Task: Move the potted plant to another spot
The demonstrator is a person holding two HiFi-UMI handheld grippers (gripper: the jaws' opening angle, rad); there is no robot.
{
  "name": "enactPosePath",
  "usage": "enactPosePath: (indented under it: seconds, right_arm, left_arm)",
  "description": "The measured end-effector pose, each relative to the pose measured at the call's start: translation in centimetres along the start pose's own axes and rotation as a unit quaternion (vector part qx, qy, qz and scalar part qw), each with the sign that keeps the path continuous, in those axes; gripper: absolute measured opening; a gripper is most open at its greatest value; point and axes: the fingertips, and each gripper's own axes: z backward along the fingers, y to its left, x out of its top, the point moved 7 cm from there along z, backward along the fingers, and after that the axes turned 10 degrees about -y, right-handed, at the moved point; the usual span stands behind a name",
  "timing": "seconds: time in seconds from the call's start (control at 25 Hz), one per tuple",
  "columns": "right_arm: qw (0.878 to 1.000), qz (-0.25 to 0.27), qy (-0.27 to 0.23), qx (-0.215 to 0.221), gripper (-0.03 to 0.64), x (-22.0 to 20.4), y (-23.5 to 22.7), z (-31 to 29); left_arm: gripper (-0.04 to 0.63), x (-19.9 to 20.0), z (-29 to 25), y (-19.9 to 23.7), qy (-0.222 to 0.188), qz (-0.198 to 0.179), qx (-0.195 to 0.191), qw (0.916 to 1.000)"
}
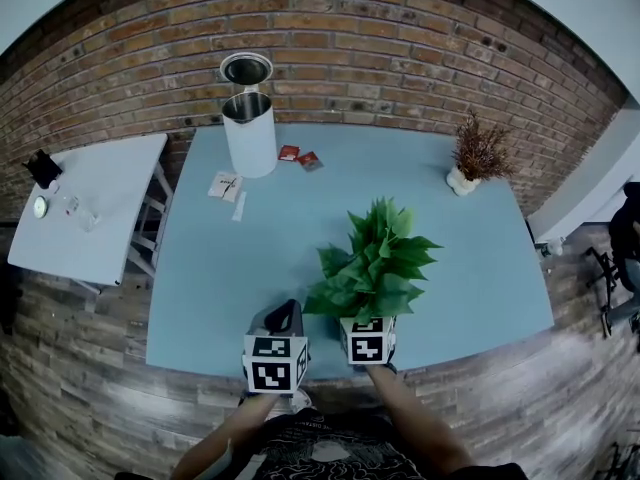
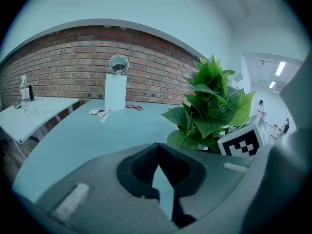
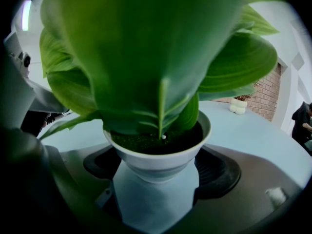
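1. Left tool [image 2: 157,152], nearest, has its jaws closed tip to tip on nothing, just beside the right tool [image 3: 157,172].
2. Right tool's jaws are clamped on the white pot of the potted plant [image 1: 375,268], at the counter's [image 1: 230,278] near edge.
3. Ahead and left of both tools the counter lies bare. A white canister [image 1: 250,133] with its lid raised, packets [image 1: 226,185] and a dried plant [image 1: 474,158] sit well apart near the far edge.
4. Leaves hide the right tool's jaws from above. Whether the pot's base touches the counter cannot be told.
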Motion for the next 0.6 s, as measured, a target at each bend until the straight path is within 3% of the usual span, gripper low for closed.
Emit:
enactPosePath:
  seconds: [0.6]
  right_arm:
    - [0.999, 0.013, 0.002, 0.042, 0.466, 1.2, 5.7, -2.2]
  left_arm:
    - [0.000, 0.1, 2.4, 4.4, -0.003, 0.015, 0.040, 0.9991]
